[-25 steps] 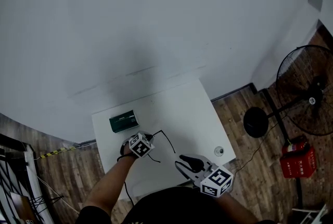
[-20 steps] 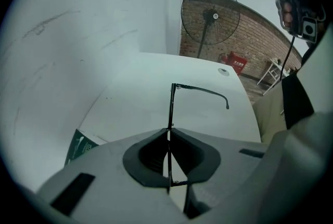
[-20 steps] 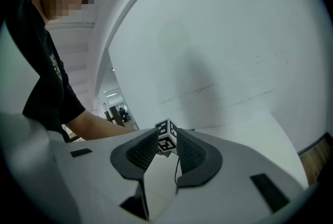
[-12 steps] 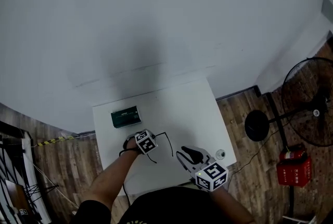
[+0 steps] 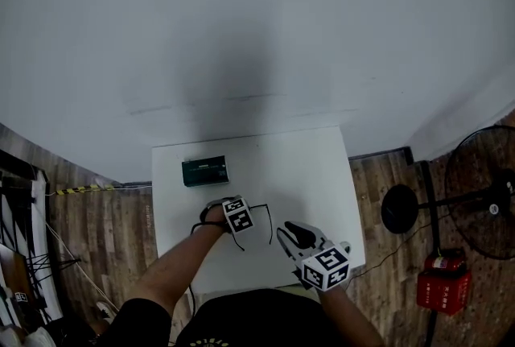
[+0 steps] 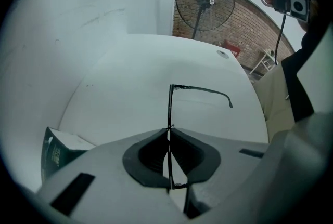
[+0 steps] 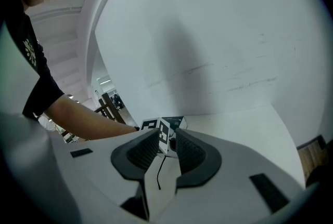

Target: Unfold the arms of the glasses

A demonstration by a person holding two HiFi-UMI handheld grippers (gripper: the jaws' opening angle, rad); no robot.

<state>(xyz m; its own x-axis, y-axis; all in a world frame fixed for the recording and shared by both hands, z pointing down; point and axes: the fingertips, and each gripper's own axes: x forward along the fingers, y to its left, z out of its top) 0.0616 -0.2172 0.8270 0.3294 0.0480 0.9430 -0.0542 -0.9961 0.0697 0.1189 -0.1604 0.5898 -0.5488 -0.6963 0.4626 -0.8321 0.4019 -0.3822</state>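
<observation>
One box (image 5: 205, 171), print too small to read. Left tongs (image 6: 169, 137) pinching glasses (image 6: 200, 89); right tongs (image 7: 167, 147) spread, just been closing slightly, empty.

The person wears a black T-shirt (image 5: 249, 325) with short sleeves (image 7: 37, 90) and a pale print on it, and a black band (image 5: 200, 222) at the left wrist. The left tongs (image 6: 168, 132) and the right tongs (image 7: 166, 134) have pale grey bodies and black ribbed pads (image 7: 141, 153), and each carries a white cube (image 5: 326, 268) with black square markers
</observation>
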